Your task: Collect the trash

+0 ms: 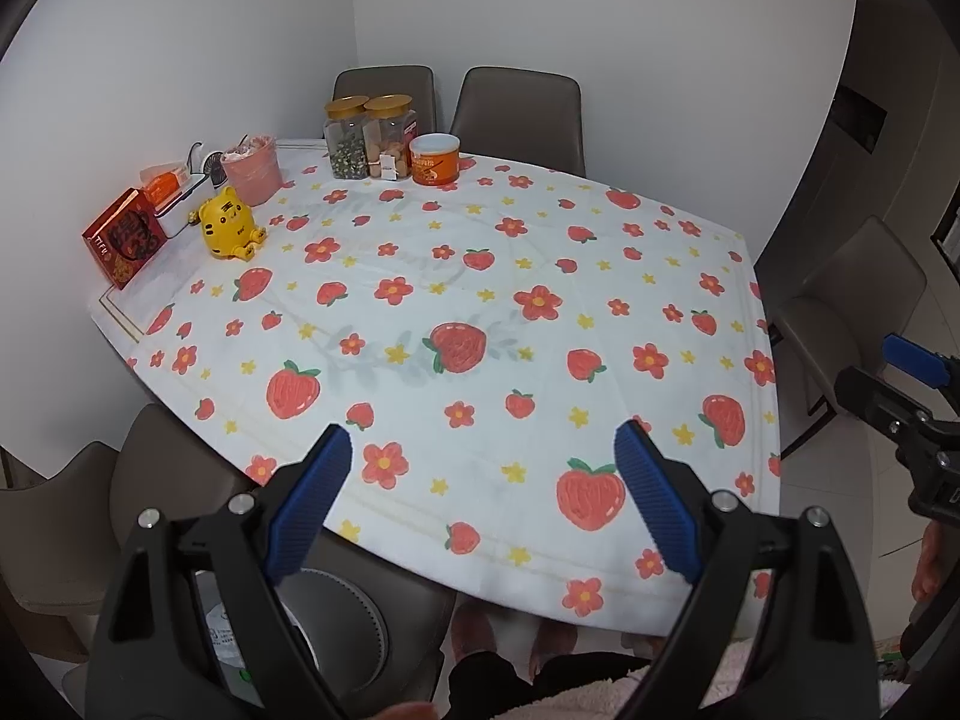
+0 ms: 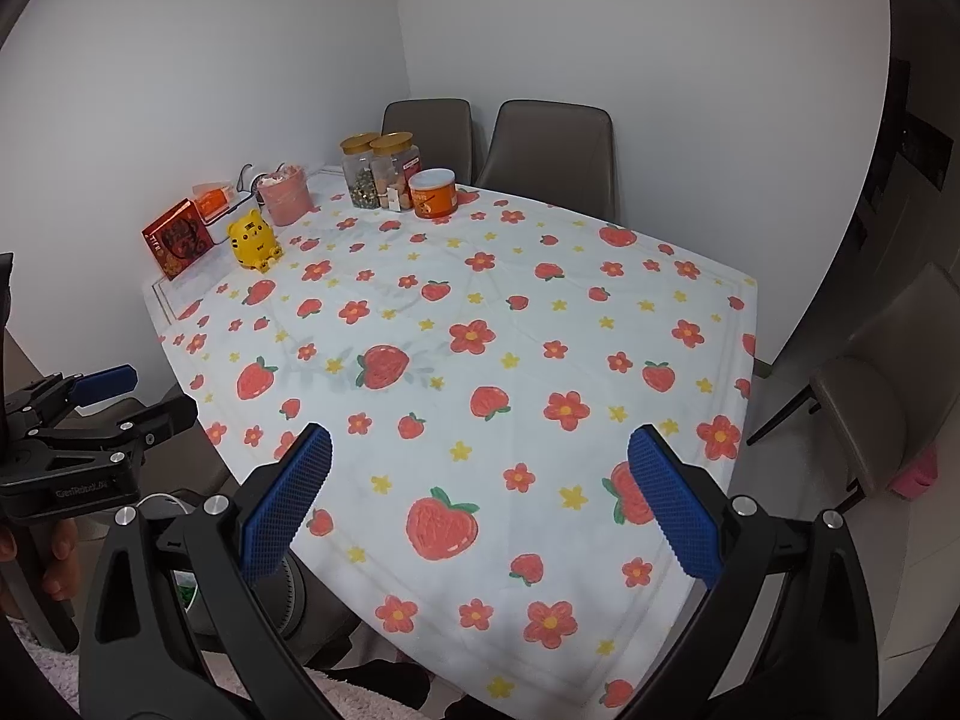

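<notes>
The table [image 1: 420,294] wears a white cloth printed with strawberries and flowers. My left gripper [image 1: 483,438] hangs open above its near edge, nothing between the blue pads. My right gripper [image 2: 480,438] is also open and empty over the near edge, to the right of the left one. Each shows in the other's view: the right gripper [image 1: 912,360] at the right border, the left gripper [image 2: 108,381] at the left border. A pink bucket [image 1: 252,171] [image 2: 285,195] with crumpled bits inside stands at the far left corner. I see no loose scrap on the cloth.
By the bucket stand two gold-lidded jars [image 1: 369,135], an orange can [image 1: 435,159], a yellow tiger toy [image 1: 227,222], a red box [image 1: 123,243] and a white tray [image 1: 180,198]. Brown chairs [image 1: 519,114] ring the table. A grey round object [image 1: 348,618] lies on the near-left chair.
</notes>
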